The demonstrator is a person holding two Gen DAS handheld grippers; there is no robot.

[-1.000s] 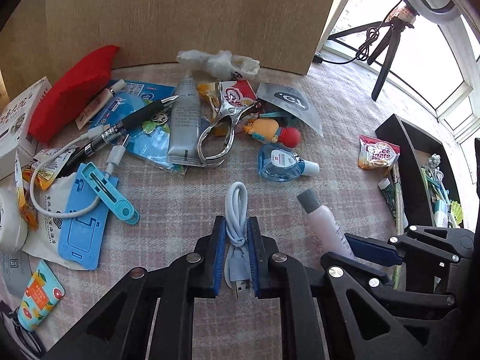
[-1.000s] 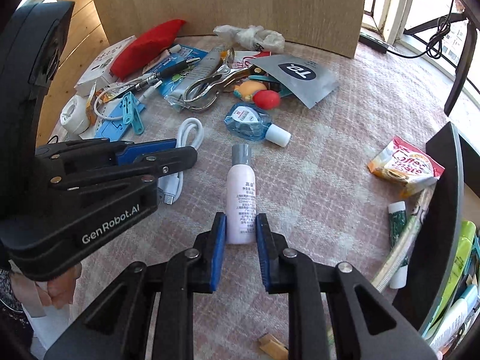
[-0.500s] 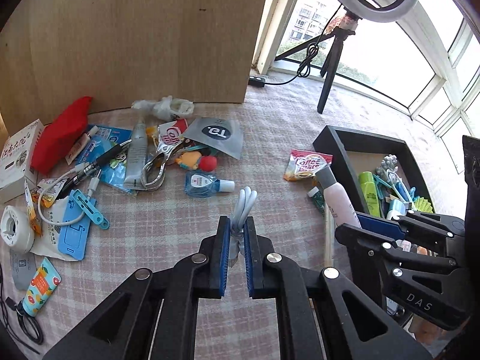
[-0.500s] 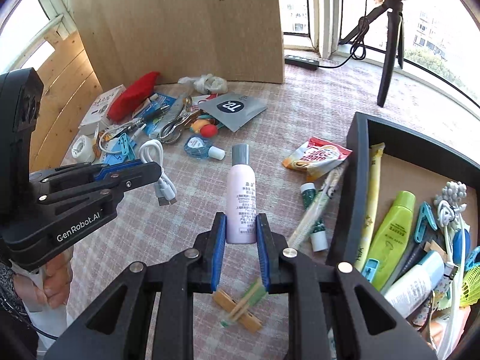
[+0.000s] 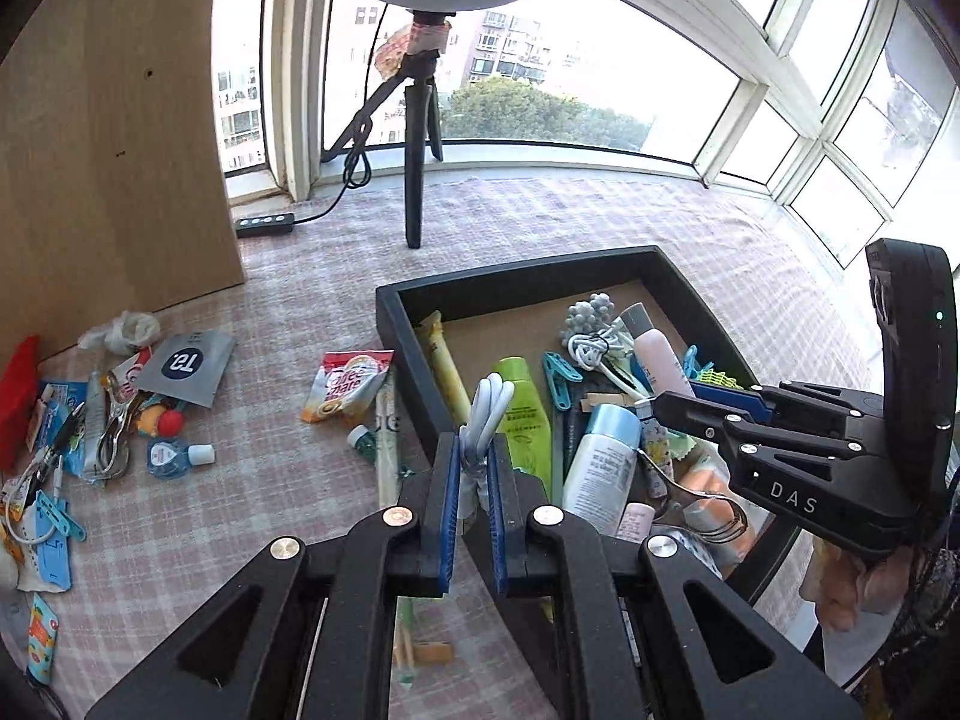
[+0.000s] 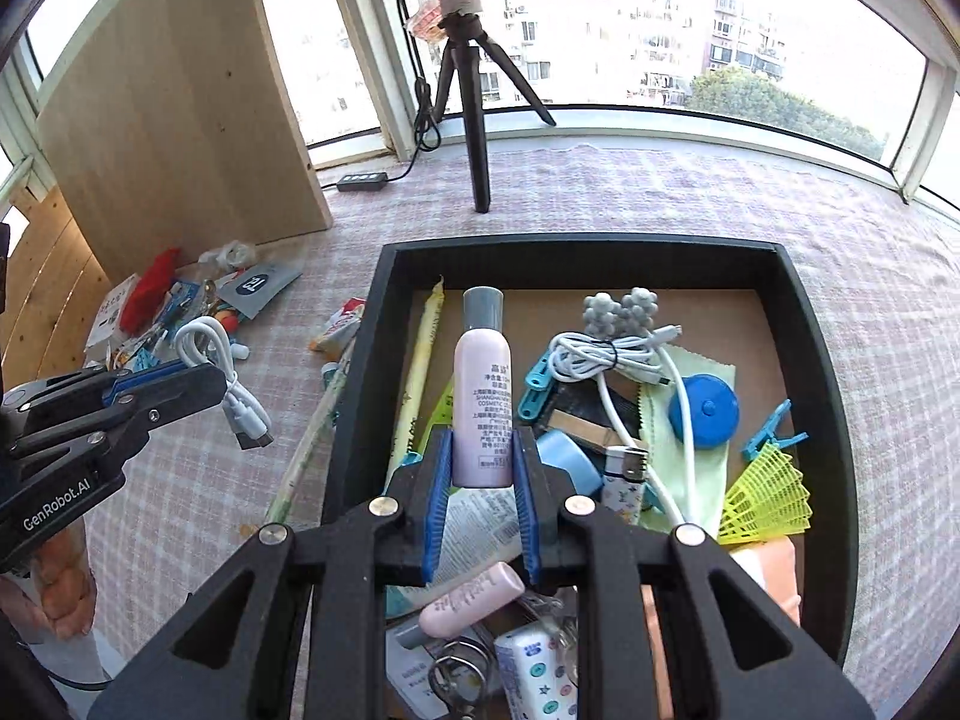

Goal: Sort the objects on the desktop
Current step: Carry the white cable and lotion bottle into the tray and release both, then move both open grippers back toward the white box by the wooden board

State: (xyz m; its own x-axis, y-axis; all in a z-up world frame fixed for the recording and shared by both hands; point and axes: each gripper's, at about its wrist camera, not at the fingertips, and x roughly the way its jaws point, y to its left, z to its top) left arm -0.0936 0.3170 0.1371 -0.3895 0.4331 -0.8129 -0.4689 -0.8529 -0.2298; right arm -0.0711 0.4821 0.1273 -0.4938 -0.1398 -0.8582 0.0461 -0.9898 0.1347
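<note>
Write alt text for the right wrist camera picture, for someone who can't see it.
The right gripper holds a lilac bottle with a grey cap above a black tray crowded with cables, pegs, tubes and a blue disc. At the left edge, the left gripper carries a coiled white USB cable over a pink checked tablecloth.

"GenRobot.AI" on left tongs [image 6: 204,375], "DAS" on right tongs [image 5: 666,405], "T3" on grey pouch [image 5: 183,366]

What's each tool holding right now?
Left tool: shut on the white USB cable.
Right tool: shut on the pink bottle, over the black tray.
</note>
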